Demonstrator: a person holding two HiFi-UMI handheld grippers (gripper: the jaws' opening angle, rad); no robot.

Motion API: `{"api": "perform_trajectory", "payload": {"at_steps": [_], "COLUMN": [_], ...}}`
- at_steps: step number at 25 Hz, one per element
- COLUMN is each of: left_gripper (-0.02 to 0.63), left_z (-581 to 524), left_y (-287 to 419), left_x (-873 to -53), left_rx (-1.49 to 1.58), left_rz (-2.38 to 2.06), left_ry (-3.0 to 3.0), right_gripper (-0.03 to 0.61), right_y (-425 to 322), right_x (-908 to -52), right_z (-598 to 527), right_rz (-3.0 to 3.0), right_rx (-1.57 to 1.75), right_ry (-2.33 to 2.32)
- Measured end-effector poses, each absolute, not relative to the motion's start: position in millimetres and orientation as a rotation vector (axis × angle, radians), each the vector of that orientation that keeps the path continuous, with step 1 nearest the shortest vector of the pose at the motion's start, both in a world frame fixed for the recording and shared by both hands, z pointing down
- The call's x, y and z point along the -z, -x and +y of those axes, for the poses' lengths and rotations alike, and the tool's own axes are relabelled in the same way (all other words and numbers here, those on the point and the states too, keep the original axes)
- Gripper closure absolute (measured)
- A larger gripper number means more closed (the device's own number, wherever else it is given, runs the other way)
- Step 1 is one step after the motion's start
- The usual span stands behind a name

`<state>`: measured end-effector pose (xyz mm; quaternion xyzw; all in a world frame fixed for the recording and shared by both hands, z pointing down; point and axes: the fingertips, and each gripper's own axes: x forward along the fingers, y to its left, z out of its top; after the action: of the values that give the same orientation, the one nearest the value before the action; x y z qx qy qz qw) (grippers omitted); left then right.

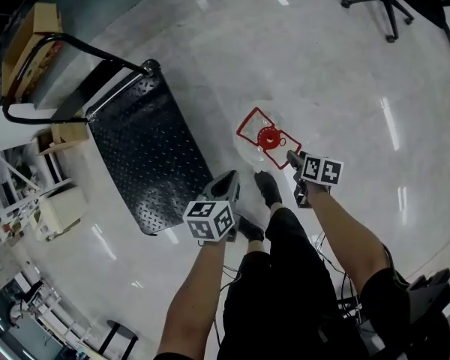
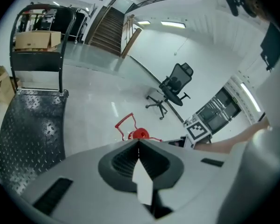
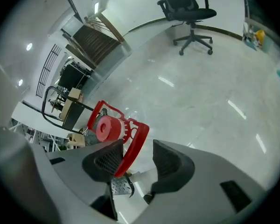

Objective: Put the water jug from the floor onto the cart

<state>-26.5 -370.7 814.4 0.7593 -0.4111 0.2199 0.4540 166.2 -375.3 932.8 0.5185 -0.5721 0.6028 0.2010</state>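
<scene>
**Head view.** The water jug (image 1: 264,147) stands on the floor (image 1: 322,73), just beside the near corner of the cart (image 1: 146,156) and in front of the person's feet. It is upright, so its long axis is vertical and its red cap (image 1: 268,136) points up at the camera. The red handle (image 1: 249,126) crosses the cap on a diagonal, with one loop toward the cart and the other end toward the right claw (image 1: 292,158). The left claw (image 1: 229,182) hangs near the jug and is not touching it.

**Left gripper view.** The left claw is clenched. Its pads meet with nothing between them, and the jug's cap shows beyond the tips.

**Right gripper view.** The right claw is released and its jaws stand wide apart. The near end of the handle passes between them, close against one pad and clear of the other, so there is no grip yet.

**Hazards, as judged.**
- The handle sits off-centre in the gap, so a closure here may pinch only its thin edge. The plastic could then slip out or twist as the jug is lifted.
- A hold at one end of the handle would let the jug tilt and swing, and it could strike the cart's edge.
- The left claw is shut and empty, so it cannot steady the body of the jug.
- The fill level cannot be read through the clear wall, so the weight is unknown.
</scene>
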Motion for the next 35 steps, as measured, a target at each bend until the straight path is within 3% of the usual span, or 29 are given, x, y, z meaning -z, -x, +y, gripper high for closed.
{"api": "perform_trajectory", "payload": {"at_steps": [7, 10, 21, 35], "left_gripper": [0.613, 0.612, 0.612, 0.612], "left_z": [-354, -347, -348, -301], "left_y": [24, 26, 52, 188], "left_x": [-836, -833, -791, -653], "left_rx": [-0.590, -0.584, -0.506, -0.313], "left_rz": [-0.949, -0.936, -1.042, -1.420], "left_ry": [-1.837, -1.837, -1.816, -1.830], "right_gripper": [0.392, 0.471, 0.502, 0.500], "right_y": [-161, -158, -156, -54], "right_x": [-952, -949, -925, -793], "right_z": [-383, -385, -407, -416], "right_rz": [-1.580, -1.565, -1.510, -1.801], "right_rx": [-1.792, -1.850, -1.845, -1.571], "right_ry": [-1.453, -1.482, -1.537, -1.270]}}
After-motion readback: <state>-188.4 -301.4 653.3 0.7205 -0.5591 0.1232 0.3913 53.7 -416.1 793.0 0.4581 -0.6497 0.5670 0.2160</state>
